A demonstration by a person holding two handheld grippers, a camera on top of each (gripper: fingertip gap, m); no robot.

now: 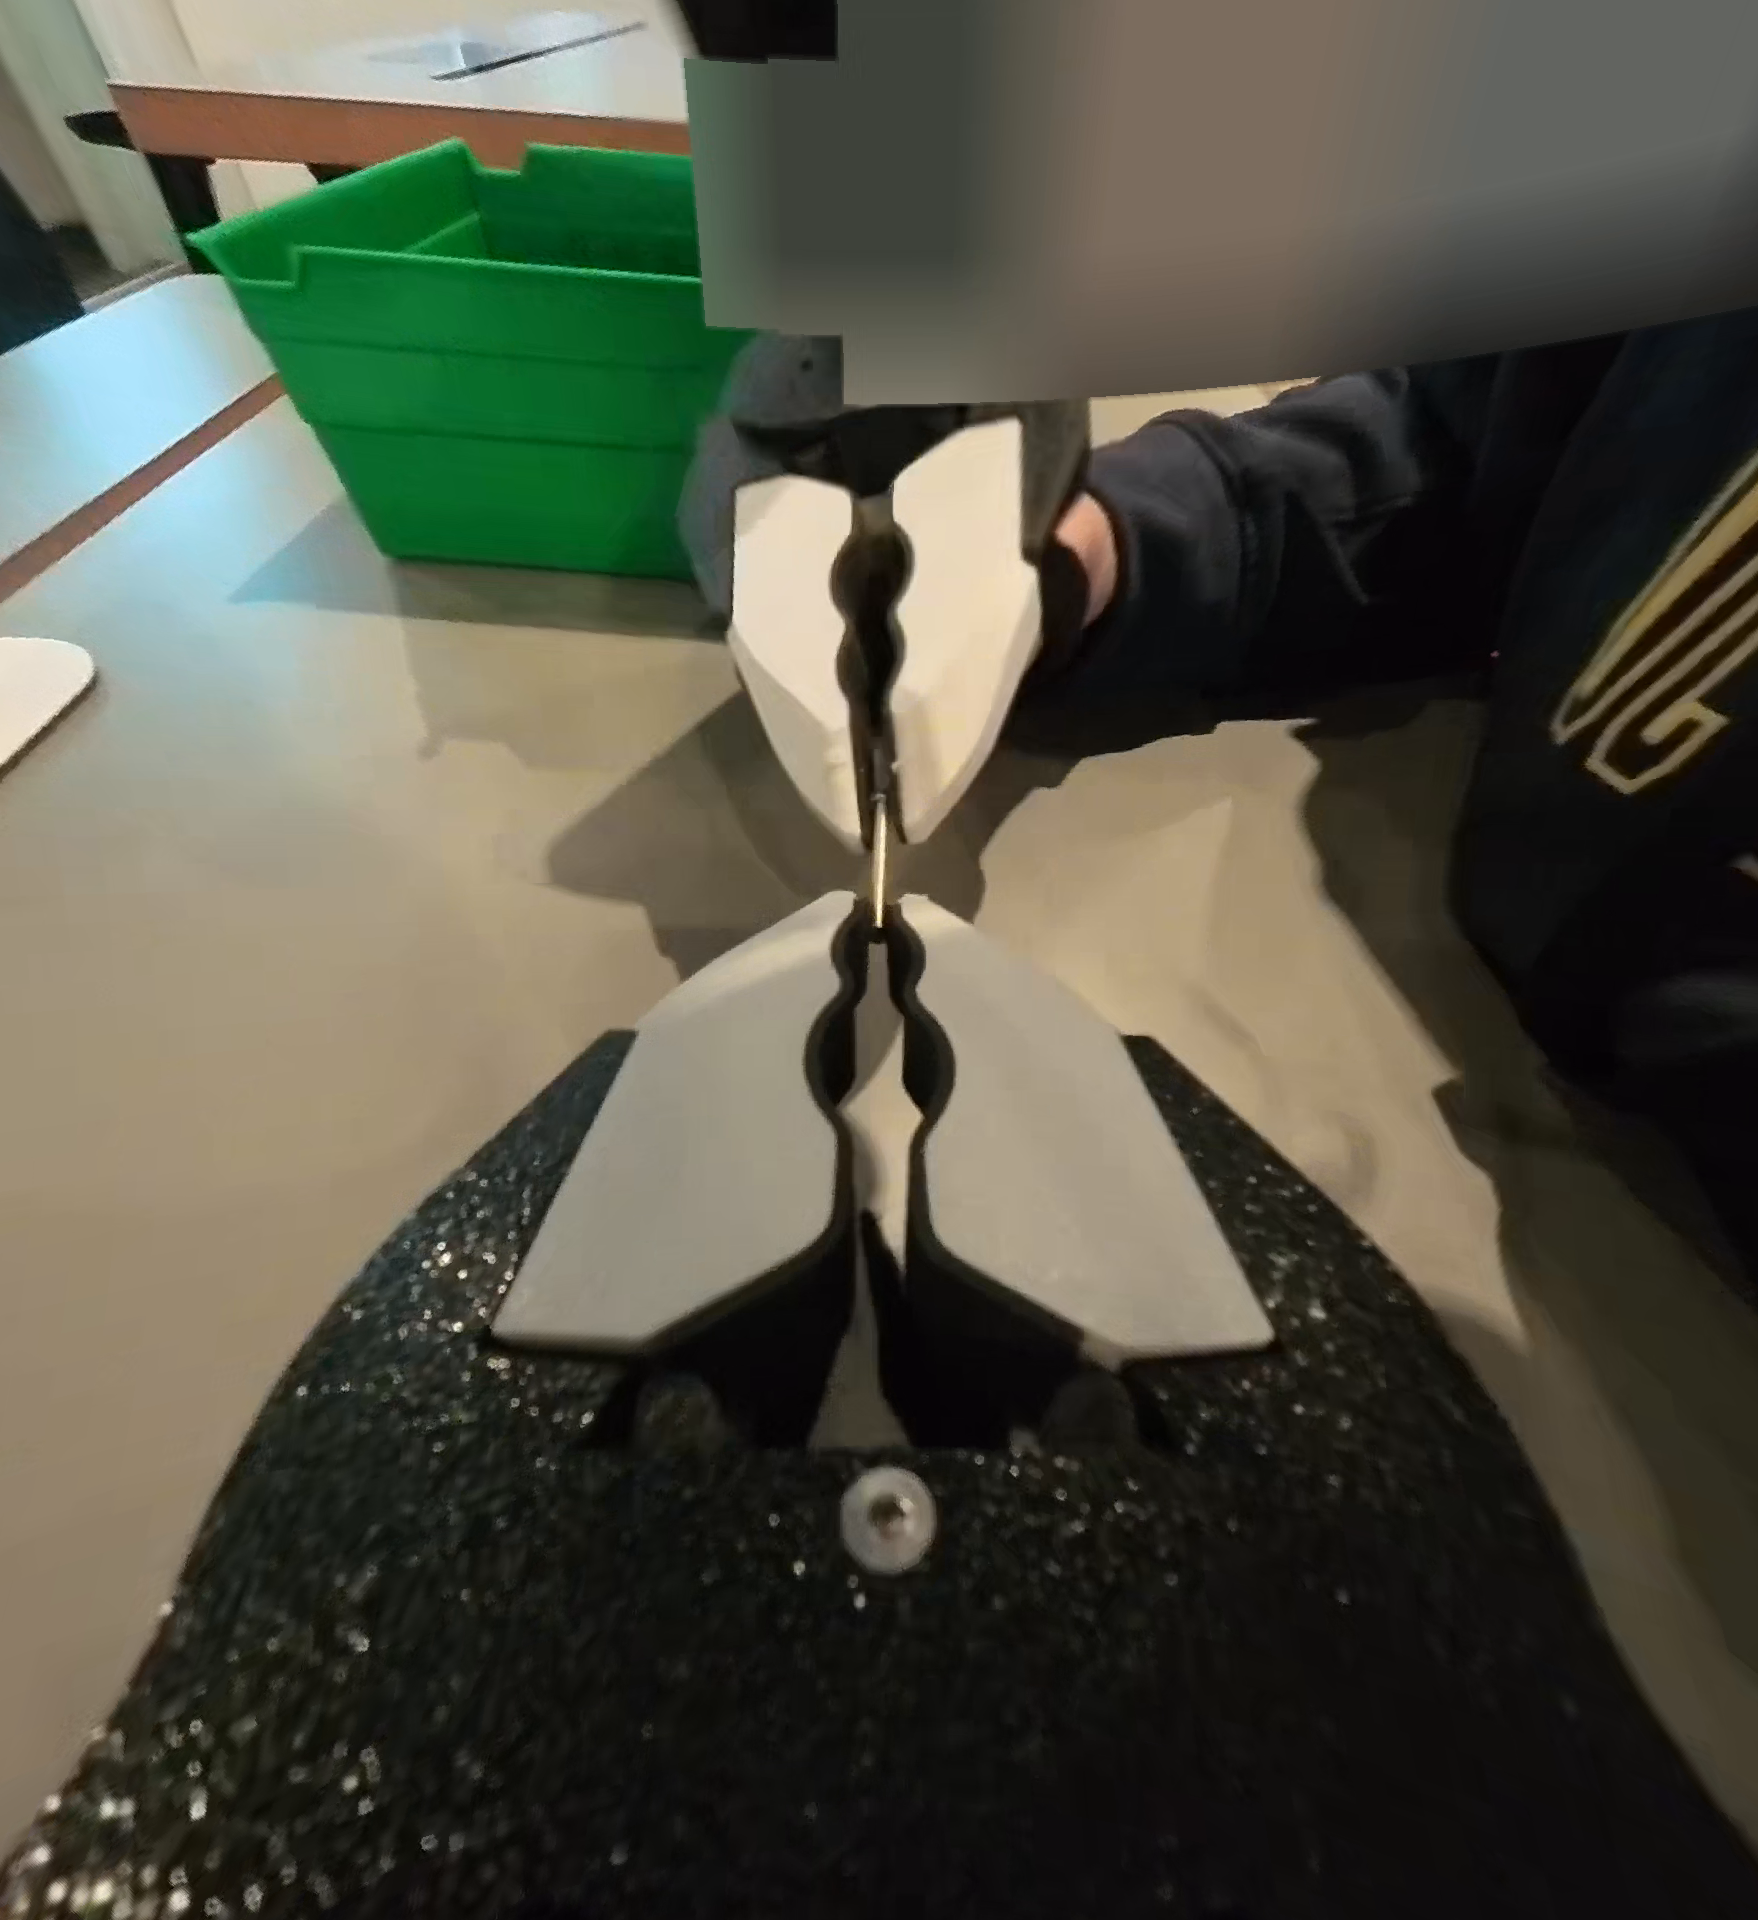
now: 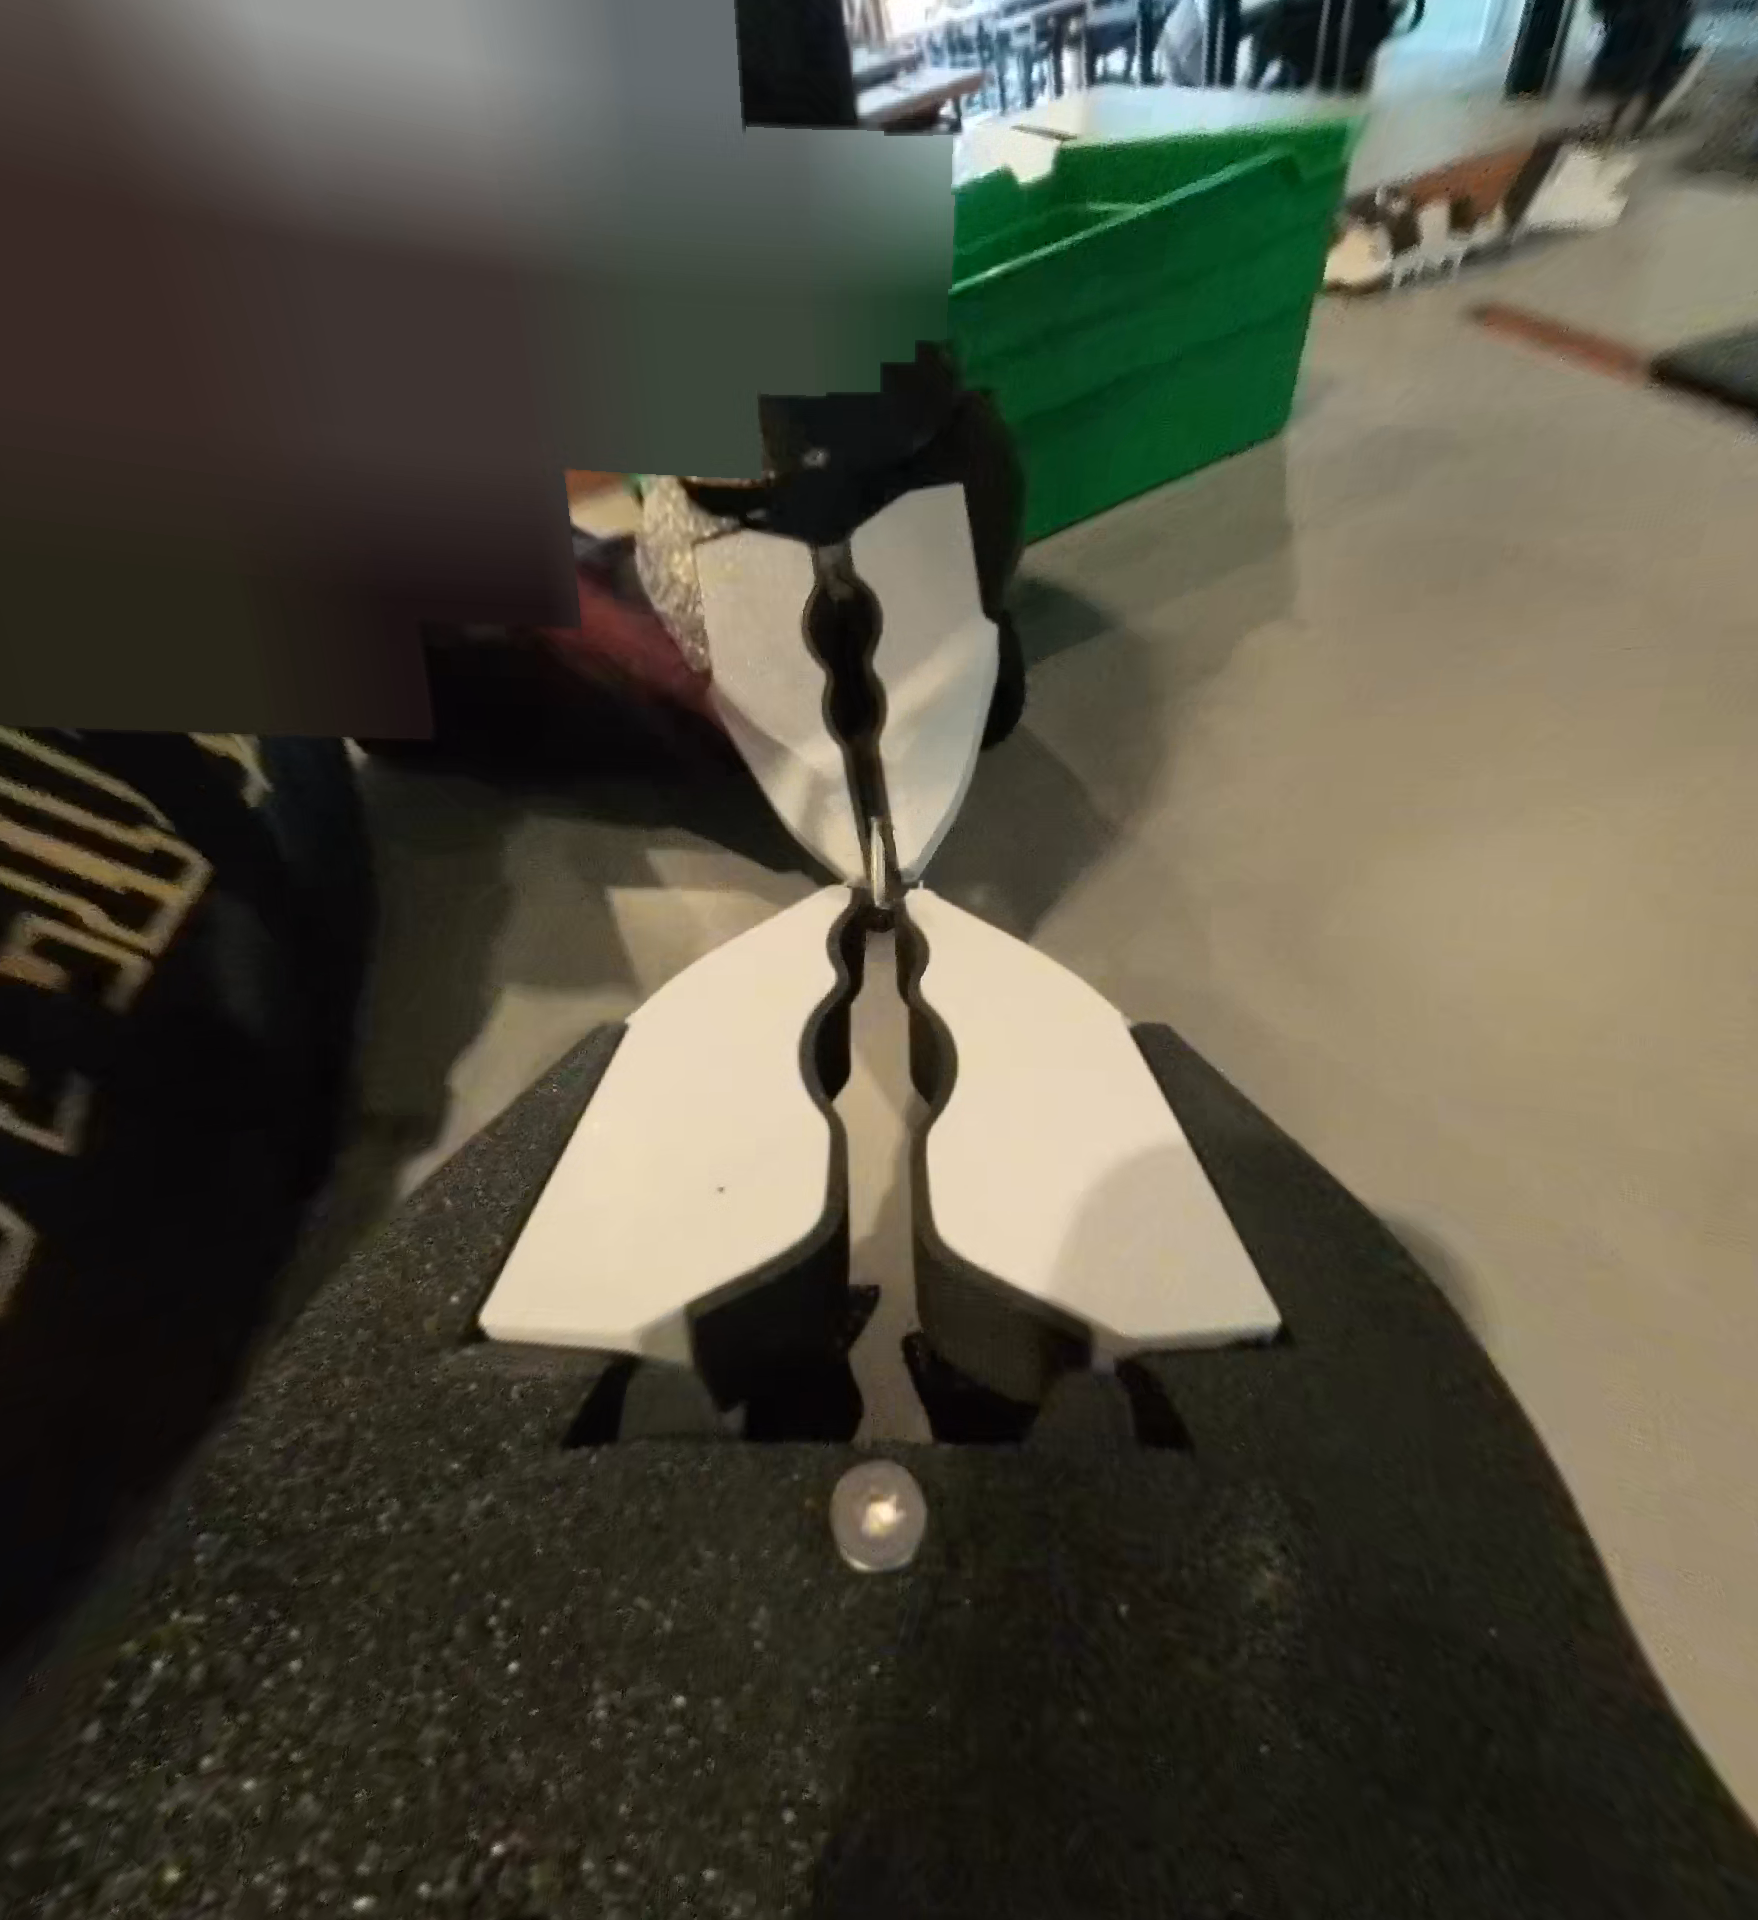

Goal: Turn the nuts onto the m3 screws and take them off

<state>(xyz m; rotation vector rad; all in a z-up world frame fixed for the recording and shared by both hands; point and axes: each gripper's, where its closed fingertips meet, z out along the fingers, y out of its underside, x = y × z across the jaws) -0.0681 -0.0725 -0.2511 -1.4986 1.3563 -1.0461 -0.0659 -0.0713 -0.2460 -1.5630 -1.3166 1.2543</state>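
My left tool [image 1: 877,928] is pinched nearly closed at its tips on the near end of a thin silver screw [image 1: 883,868], the white fingers [image 1: 750,1049] pressing in on it from both sides while the wavy gap behind the tips stays open. The screw runs straight ahead above the grey bench [image 1: 231,935], bridging the short space to my right tool [image 1: 880,821], which faces mine tip to tip and is closed just as tightly on the far end. From the right side the picture is the same: my right tool [image 2: 880,902] grips the metal piece [image 2: 877,862] and my left tool [image 2: 870,847] meets it head-on. Whether a nut sits on the screw I cannot tell; it is too small. A dark sleeve [image 1: 1270,582] reaches in from the right behind the far tool. Farther off, on the left of the bench, stands a green bin [image 1: 501,416].
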